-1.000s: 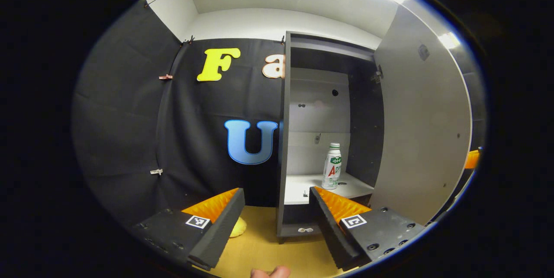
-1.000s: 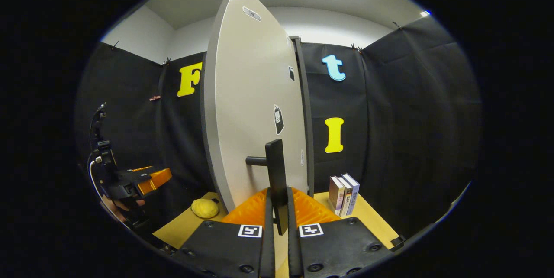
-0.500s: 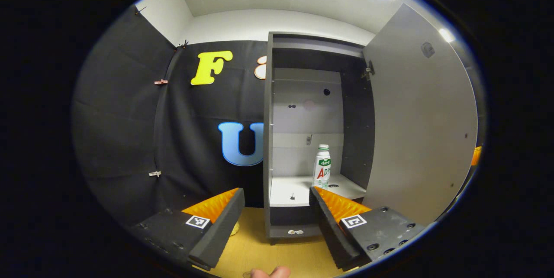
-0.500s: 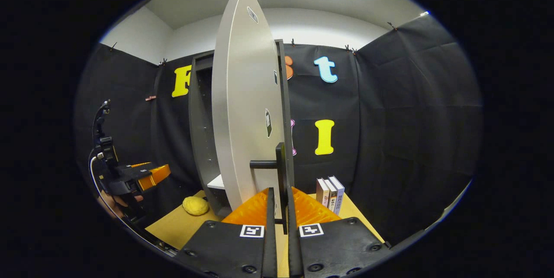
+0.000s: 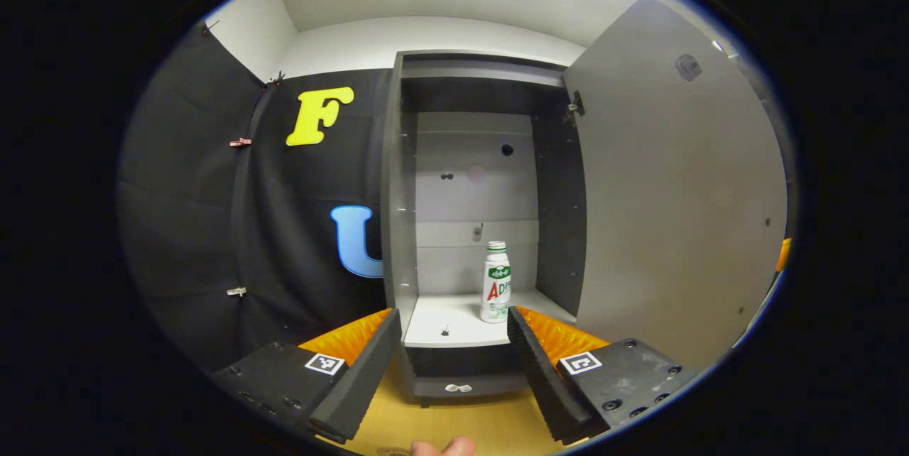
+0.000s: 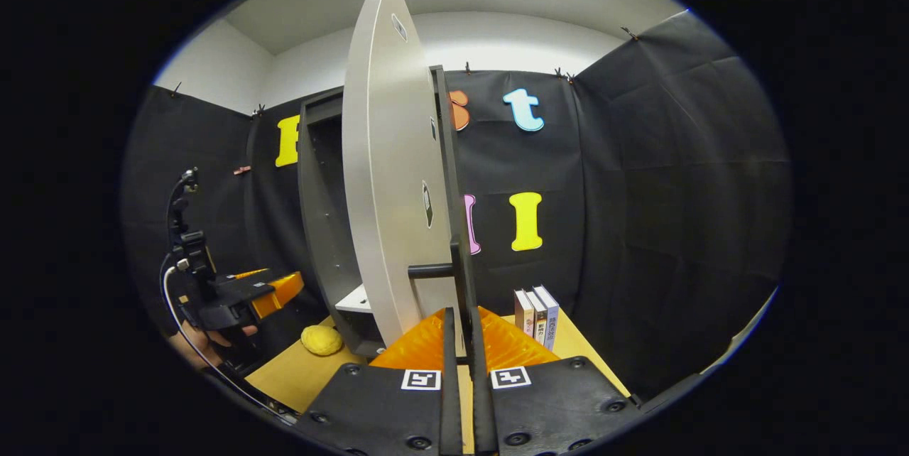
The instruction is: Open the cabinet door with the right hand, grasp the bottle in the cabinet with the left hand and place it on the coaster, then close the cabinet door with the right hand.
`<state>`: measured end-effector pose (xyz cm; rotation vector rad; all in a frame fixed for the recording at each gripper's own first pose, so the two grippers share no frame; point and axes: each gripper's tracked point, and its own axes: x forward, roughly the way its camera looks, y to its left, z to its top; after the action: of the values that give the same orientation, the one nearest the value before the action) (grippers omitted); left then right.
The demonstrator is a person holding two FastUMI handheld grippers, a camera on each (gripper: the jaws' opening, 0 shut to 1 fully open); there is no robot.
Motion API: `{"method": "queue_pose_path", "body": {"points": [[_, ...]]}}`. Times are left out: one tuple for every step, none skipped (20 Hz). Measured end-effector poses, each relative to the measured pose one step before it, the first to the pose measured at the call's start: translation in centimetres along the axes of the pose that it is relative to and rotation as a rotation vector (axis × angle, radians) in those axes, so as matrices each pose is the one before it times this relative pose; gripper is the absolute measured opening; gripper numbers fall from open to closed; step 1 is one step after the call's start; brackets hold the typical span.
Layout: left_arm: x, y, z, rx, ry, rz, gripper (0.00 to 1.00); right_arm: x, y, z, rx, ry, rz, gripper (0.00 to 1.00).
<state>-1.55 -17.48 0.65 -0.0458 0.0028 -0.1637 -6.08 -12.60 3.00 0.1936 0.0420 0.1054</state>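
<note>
Holding the door (image 6: 387, 179) wide by its handle (image 6: 454, 278), the right claw (image 6: 461, 342) is clamped on that bar. The left claw (image 5: 451, 332), jaws spread and empty, is facing the bottle (image 5: 496, 282), which is standing upright on the cabinet (image 5: 398, 193) shelf, right of middle. Best to go in straight, closing around the bottle's body. The wooden worktop (image 6: 298, 378) is carrying a yellow lump (image 6: 321, 339) and books (image 6: 536, 310).

Cabinet door (image 5: 675, 207) grey, swung wide open. White bottle (image 5: 496, 292) with green cap stands upright on the cabinet (image 5: 395, 229) shelf, near its right wall.
</note>
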Motion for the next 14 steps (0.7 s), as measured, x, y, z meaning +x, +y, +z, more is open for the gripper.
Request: {"method": "queue_pose_path", "body": {"points": [[0.593, -0.702, 0.199, 0.00124, -0.00099, -0.0088, 0.92, -0.082, -0.168, 0.055, 0.00004, 0.00125, 0.00211, 0.11], [0.691, -0.709, 0.016, 0.00043, -0.00052, -0.00742, 0.92, -0.129, -0.101, 0.077, -0.00024, 0.00156, 0.00431, 0.11], [0.784, -0.608, 0.057, 0.00036, -0.0001, -0.00837, 0.94, -0.262, -0.123, 0.125, 0.00618, 0.00167, 0.00764, 0.11], [0.859, -0.53, -0.004, 0.00104, 0.00065, -0.00784, 0.94, -0.387, -0.051, 0.225, 0.01043, 0.00145, 0.01207, 0.11], [0.873, -0.469, -0.008, 0.00359, 0.00151, -0.00365, 0.94, -0.567, -0.079, 0.28, 0.01229, -0.00248, 0.00976, 0.11], [0.783, -0.443, -0.099, 0.00454, -0.00007, -0.00232, 0.94, -0.544, -0.468, 0.333, 0.00262, -0.00577, 0.00149, 0.11], [0.966, -0.412, 0.119, 0.00308, -0.00263, -0.00344, 0.94, -0.459, -0.478, 0.26, -0.00605, -0.00769, -0.00102, 0.11], [0.913, -0.531, -0.006, 0.00248, -0.00252, -0.00347, 0.92, -0.275, -0.779, 0.187, -0.0101, -0.0083, -0.0117, 0.11], [0.975, -0.478, 0.035, 0.00311, 0.00153, -0.00504, 0.94, -0.088, -0.626, 0.053, -0.00646, -0.00812, -0.01646, 0.11], [1.098, -0.32, -0.011, 0.00315, 0.00027, -0.00246, 0.94, -0.351, -0.486, -0.012, 0.00598, 0.00145, -0.0074, 0.22], [1.143, -0.347, -0.171, 0.0041, 0.00217, -0.00635, 0.94, -0.046, -0.729, -0.062, 0.00589, 0.00328, -0.02024, 0.21], [1.129, -0.367, -0.214, 0.00431, 0.00181, -0.00287, 0.94, -0.197, -0.836, 0.011, 0.00239, 0.00043, -0.01893, 0.34], [1.101, -0.166, -0.087, 0.00487, 0.00184, 0.00055, 0.94, 0.127, -0.478, 0.0, 0.00018, -0.00074, -0.00548, 0.5], [1.267, 0.06, -0.01, 0.0031, 0.0006, 0.00039, 0.92, 0.057, -0.55, -0.009, -0.00214, -0.0062, -0.01168, 0.67]]}}
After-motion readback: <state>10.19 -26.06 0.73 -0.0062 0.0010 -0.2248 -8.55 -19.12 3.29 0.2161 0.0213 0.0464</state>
